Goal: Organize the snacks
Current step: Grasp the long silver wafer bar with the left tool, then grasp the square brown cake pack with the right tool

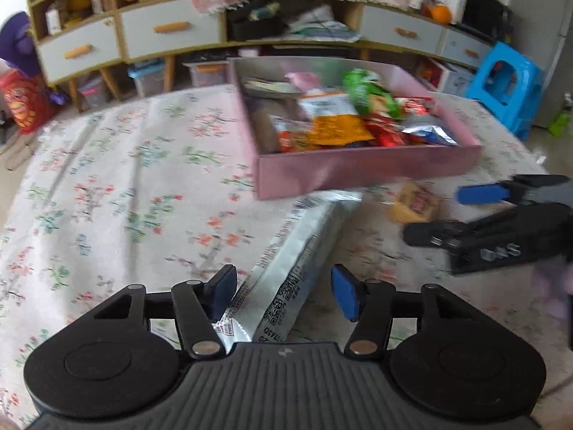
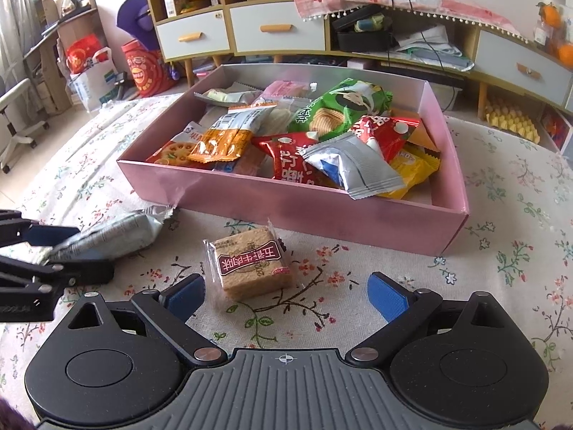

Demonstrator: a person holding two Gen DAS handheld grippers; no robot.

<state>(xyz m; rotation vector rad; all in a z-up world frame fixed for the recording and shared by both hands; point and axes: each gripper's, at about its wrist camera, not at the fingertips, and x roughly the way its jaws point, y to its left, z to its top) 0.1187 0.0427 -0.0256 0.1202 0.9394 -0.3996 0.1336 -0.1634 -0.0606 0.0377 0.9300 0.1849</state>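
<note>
A pink box [image 1: 358,173] [image 2: 286,211] full of snack packets stands on the floral cloth. A long silver packet [image 1: 286,268] [image 2: 114,231] lies in front of it, between the open fingers of my left gripper [image 1: 284,292], which straddles its near end without clamping. A square brown wafer pack [image 2: 250,263] [image 1: 413,202] lies before the box. My right gripper [image 2: 286,295] is open and empty just short of the wafer. The left gripper also shows at the left edge of the right wrist view [image 2: 71,251]; the right gripper shows in the left wrist view [image 1: 440,211].
The table's floral cloth [image 2: 501,251] spreads all around the box. Behind stand cabinets with drawers [image 2: 279,32], a blue stool [image 1: 505,86] at right and red bags [image 2: 143,68] on the floor at left.
</note>
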